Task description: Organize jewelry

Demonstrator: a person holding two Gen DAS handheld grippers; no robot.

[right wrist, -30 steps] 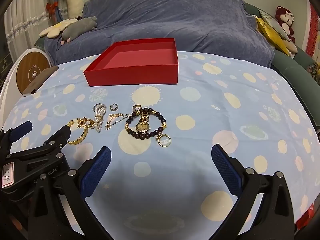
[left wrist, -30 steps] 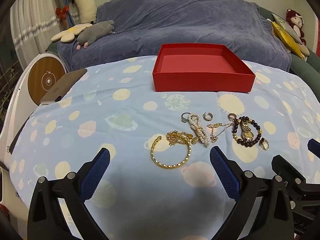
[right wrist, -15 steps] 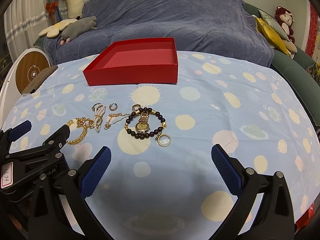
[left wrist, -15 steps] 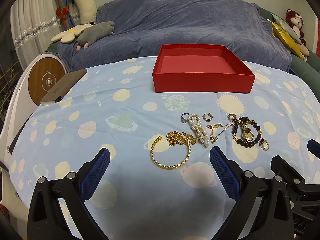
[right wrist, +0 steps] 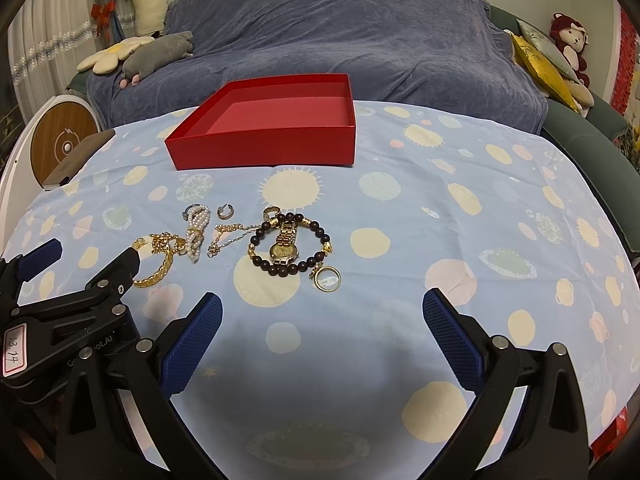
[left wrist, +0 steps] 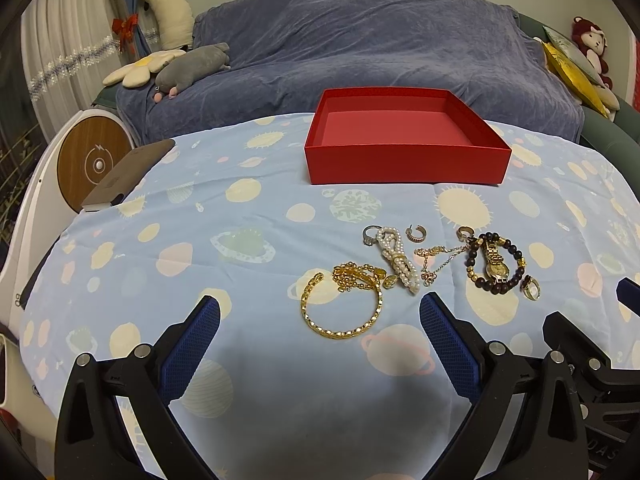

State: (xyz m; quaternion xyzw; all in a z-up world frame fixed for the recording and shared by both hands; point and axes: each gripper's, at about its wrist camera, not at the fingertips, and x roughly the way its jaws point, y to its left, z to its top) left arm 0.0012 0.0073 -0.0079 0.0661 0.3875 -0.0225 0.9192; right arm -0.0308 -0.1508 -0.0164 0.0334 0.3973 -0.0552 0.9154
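An empty red box stands at the far side of the table. In front of it lies a cluster of jewelry: a gold bangle, a gold chain, a pearl piece, a dark bead bracelet around a gold watch, a gold ring and small earrings. My left gripper is open and empty, just short of the bangle. My right gripper is open and empty, near the ring.
The table wears a light blue cloth with planet prints. A brown phone-like slab lies at its left edge. A sofa under a blue cover with plush toys stands behind. A white device with a wooden disc sits at left.
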